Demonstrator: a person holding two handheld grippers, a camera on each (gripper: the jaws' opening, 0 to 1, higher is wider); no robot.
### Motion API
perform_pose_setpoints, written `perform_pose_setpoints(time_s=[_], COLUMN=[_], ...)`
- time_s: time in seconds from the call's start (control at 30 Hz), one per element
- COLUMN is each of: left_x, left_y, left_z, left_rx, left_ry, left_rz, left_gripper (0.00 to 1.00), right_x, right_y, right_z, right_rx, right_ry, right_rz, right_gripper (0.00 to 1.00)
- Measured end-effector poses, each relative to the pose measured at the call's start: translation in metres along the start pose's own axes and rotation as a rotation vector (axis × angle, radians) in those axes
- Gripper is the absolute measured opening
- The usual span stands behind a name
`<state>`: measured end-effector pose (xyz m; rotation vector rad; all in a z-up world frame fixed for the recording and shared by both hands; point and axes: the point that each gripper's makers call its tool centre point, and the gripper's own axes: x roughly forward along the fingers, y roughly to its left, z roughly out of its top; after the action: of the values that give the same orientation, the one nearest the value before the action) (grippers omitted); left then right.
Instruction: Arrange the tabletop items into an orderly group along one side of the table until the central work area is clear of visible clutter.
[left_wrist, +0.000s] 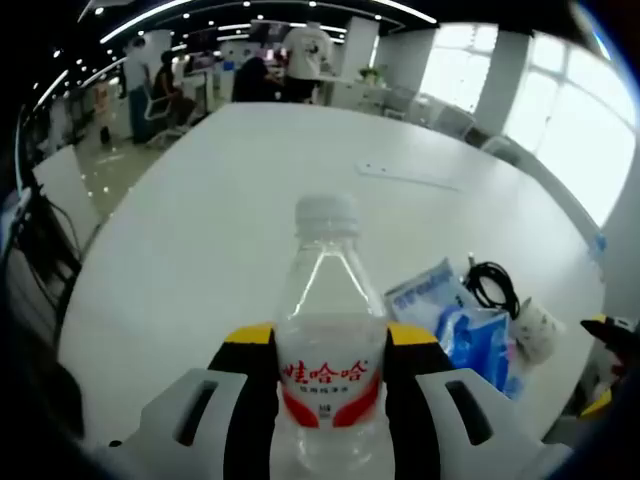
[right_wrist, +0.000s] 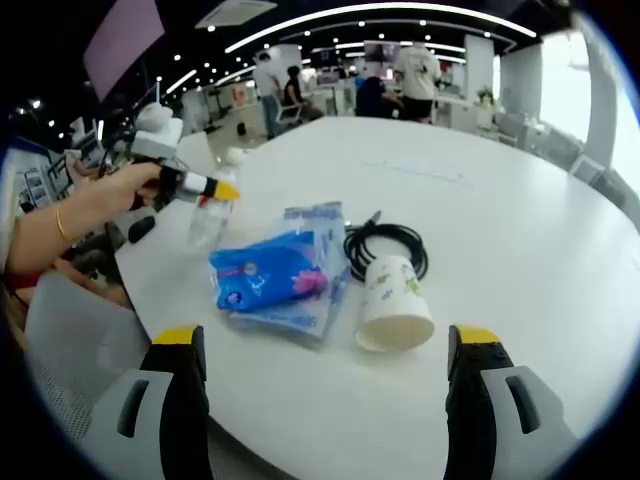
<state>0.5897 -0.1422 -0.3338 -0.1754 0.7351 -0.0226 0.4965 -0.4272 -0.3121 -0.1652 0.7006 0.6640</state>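
Two views, taken in turn. Left gripper view: your left gripper (left_wrist: 328, 400) is clamped on the clear plastic water bottle with a red label (left_wrist: 327, 360), held upright over the white table (left_wrist: 210, 230). Loosen the grip and the bottle may topple.

Right gripper view: your right gripper (right_wrist: 325, 375) stands wide apart, holding nothing, before the tipped white paper cup (right_wrist: 392, 305), coiled black cable (right_wrist: 385, 245) and blue plastic packet (right_wrist: 275, 275). A careless push could roll the cup away.

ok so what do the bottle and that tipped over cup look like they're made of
The bottle looks like clear, glossy plastic: the table shows through it, and it has a whitish cap and a red printed label. The cup, lying on its side, looks like matte white paper with a small printed pattern and a rolled rim.
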Motion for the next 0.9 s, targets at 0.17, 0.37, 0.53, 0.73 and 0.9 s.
perform_pose_setpoints(time_s=[0.17,0.37,0.53,0.73,0.9], left_x=[-0.004,-0.01,-0.014,-0.013,-0.011], left_y=[0.003,0.008,0.014,0.019,0.019], left_z=[0.001,0.005,0.015,0.03,0.04], left_rx=[-0.034,-0.045,-0.029,-0.068,-0.042], left_ry=[-0.034,-0.091,-0.14,-0.197,-0.235], left_rz=[0.002,0.009,0.029,0.014,0.007], left_gripper=[0.37,0.37,0.37,0.37,0.37], right_x=[-0.001,-0.003,-0.004,-0.005,-0.004], right_y=[-0.005,-0.01,-0.012,-0.014,-0.014], right_z=[-0.002,-0.001,-0.001,-0.001,-0.002], right_rx=[0.012,0.027,0.036,0.041,0.044], right_ry=[0.007,-0.001,-0.005,-0.003,-0.001], right_rz=[-0.011,-0.029,-0.037,-0.042,-0.039], right_gripper=[1.0,1.0,1.0,1.0,1.0])
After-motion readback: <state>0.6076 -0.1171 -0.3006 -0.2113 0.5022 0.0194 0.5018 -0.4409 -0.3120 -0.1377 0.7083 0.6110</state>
